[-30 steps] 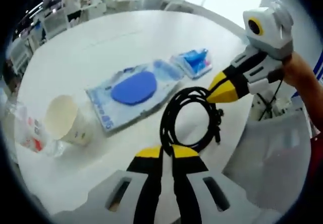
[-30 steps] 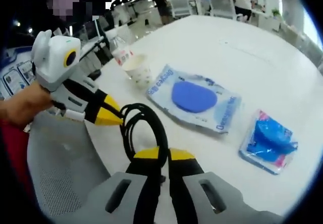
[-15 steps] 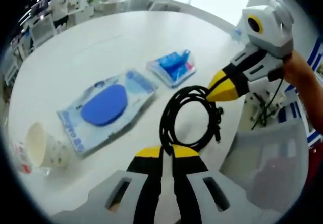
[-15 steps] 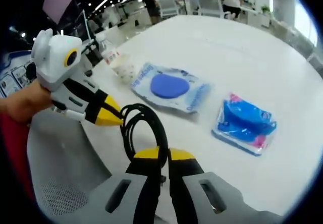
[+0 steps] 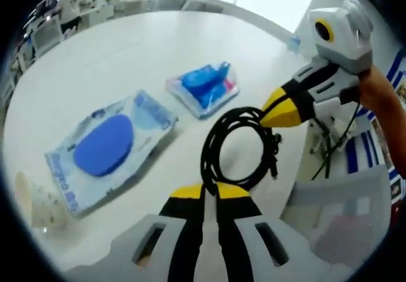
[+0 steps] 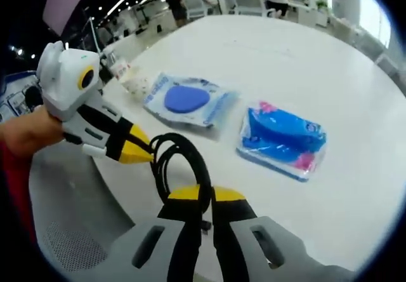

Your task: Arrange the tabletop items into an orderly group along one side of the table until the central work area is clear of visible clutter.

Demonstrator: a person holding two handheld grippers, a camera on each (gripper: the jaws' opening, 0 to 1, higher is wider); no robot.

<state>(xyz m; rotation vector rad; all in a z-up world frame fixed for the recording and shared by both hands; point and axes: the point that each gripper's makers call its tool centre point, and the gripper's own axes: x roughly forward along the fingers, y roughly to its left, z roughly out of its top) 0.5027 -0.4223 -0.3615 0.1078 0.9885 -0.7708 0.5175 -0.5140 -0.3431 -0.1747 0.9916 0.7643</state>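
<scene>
Here, both grippers hold the same coiled black cable point(image 5: 238, 148) over the near edge of the white round table point(image 5: 127, 53). In the left gripper view, the left gripper point(image 5: 210, 192) has its yellow-tipped jaws closed on the lower arc of the coil; the right gripper point(image 5: 274, 109) comes in from the right, a hand point(image 5: 380, 101) behind it, its yellow tips pinched on the coil's upper right arc. The right gripper view confirms the mirror case: right gripper point(image 6: 207, 194) with jaws clamped on the cable point(image 6: 181, 164) at the bottom of the loop, left gripper point(image 6: 143, 155) entering from the left with tips closed on the loop's far side, a hand point(image 6: 25, 136) gripping its body.

The cable hangs between the two grippers, partly past the table edge, above a grey mesh chair seat point(image 6: 70, 231).

On the table, left gripper view: a flat clear pouch with a dark blue oval inside point(image 5: 104, 145), and just beyond it a smaller clear packet of bright blue material with pink edges point(image 5: 204, 86). The two lie close, not touching. A paper cup point(image 5: 35, 196) lies on its side at the left edge, partly cut off.

Right gripper view: the same pouch point(image 6: 187, 99) and blue packet point(image 6: 282, 136) side by side, with the paper cup point(image 6: 134, 82) and a plastic bottle point(image 6: 117, 69) beyond the pouch. Chairs and people stand far off in the background.
</scene>
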